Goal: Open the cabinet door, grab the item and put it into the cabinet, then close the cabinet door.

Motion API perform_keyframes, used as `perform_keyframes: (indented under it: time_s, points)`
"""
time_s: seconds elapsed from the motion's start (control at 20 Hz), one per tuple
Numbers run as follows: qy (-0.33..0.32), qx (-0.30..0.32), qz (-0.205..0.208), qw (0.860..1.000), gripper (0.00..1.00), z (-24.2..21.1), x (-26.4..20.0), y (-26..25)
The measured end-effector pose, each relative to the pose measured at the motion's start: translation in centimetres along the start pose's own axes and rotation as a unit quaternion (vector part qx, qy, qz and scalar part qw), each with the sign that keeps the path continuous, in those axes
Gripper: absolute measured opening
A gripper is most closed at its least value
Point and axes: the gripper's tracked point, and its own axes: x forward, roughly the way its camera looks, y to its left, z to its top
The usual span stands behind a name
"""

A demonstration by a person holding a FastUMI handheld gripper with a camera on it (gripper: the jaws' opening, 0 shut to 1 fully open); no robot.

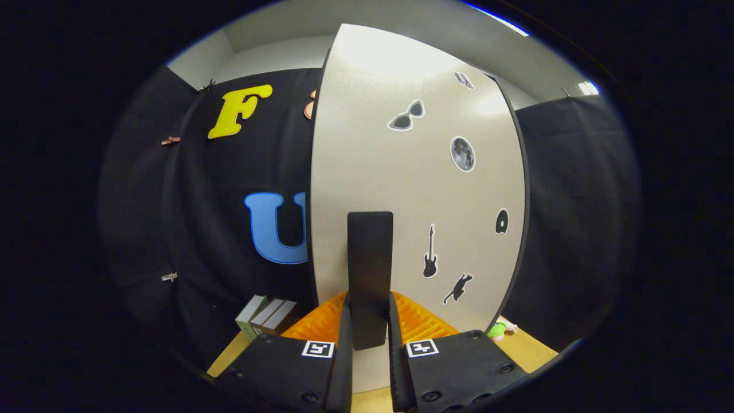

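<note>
— What are the jaws doing?
— The gripper is closed on the black door handle; both fingers press its lower end, a narrow gap between them.
— And the door?
— The pale cabinet door, dotted with stickers, stands right behind the handle.
— The item?
— A small green object lies on the wooden table, beyond the door's right edge; boxes sit left.

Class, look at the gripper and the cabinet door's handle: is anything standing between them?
Nothing visible does. The gripper already has the dark handle between its fingers, on the white cabinet door with stickers; whether both fingers press on it cannot be told.
</note>
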Motion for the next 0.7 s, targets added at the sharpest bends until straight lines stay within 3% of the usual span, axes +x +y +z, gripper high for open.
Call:
perform_keyframes:
  time_s: [0.25,0.7]
  points:
    - [0.010,0.011,0.033,0.999,0.30,-0.1,-3.0,-1.4]
    - [0.029,-0.016,0.147,0.989,0.30,-0.5,-8.3,-6.3]
